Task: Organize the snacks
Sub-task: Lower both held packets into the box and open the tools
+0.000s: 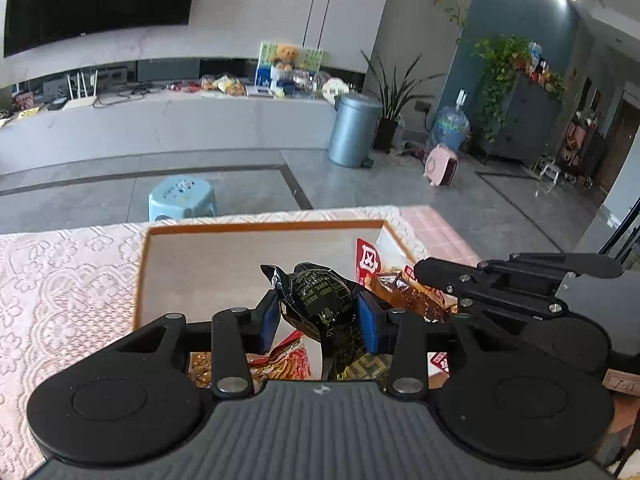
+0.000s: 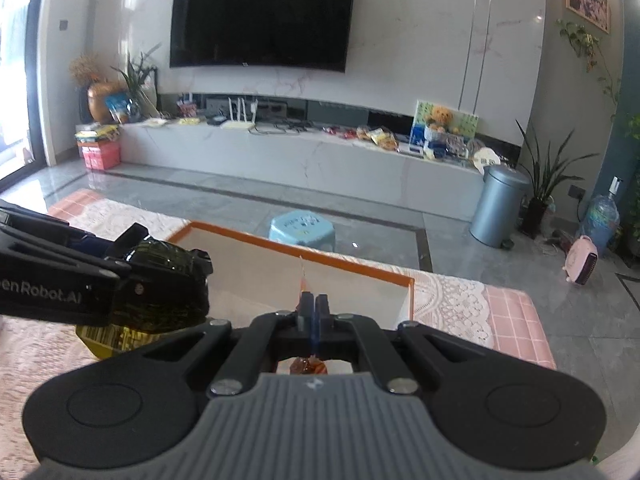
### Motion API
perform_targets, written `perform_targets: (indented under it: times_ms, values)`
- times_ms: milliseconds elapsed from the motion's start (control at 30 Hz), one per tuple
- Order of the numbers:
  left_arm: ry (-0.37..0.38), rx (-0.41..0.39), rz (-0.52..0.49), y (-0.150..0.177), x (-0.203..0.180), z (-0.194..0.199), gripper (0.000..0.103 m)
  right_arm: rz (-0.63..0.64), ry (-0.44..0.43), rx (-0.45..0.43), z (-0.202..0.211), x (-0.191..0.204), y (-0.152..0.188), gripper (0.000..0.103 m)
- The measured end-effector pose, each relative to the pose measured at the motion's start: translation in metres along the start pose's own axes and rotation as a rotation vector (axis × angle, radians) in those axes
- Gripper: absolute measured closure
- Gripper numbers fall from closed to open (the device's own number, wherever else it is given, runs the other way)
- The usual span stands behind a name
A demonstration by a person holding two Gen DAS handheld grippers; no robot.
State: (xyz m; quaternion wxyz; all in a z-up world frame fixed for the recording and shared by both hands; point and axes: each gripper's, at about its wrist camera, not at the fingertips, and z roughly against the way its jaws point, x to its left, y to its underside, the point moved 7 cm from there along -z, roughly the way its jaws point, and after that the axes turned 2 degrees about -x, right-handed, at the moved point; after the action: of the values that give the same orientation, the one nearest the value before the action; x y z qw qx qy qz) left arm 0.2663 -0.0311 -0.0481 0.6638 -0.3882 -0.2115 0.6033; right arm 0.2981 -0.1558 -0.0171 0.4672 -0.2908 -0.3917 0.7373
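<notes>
Black snack packet [image 1: 320, 300], green print; orange-rimmed tray [image 1: 264, 225]; pink lace tablecloth [image 1: 68, 280]; light-blue stool [image 1: 182, 196]; blue pads [image 1: 370, 322].

A lace-covered table [image 1: 60, 288] bears an orange-rimmed tray [image 1: 264, 227].

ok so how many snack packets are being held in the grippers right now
2: a black packet in the left gripper, a red-and-clear packet pinched by the right gripper.

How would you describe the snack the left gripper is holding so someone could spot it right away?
Find the orange-rimmed tray on the pink lace tablecloth. Just above its near edge, the left gripper clamps a glossy black-green crinkled snack packet between blue pads. Neighbouring packets are red and orange; it alone is dark.
</notes>
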Motion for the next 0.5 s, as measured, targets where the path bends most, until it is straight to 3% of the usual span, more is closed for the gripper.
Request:
perform_targets:
  times_ms: [233,367,500]
  values:
    - [0.028,0.118,0.025,0.013,0.001,-0.049,0.057,-0.027,-0.003,0.089,-0.042,-0.013,0.014,0.103]
    - [0.0,0.204,0.003,0.025,0.003,-0.068,0.057,0.003,-0.01,0.136,-0.063,-0.012,0.023,0.103]
    - [-0.006,0.238,-0.001,0.031,0.005,-0.074,0.057,0.024,-0.014,0.188,-0.076,-0.012,0.036,0.103]
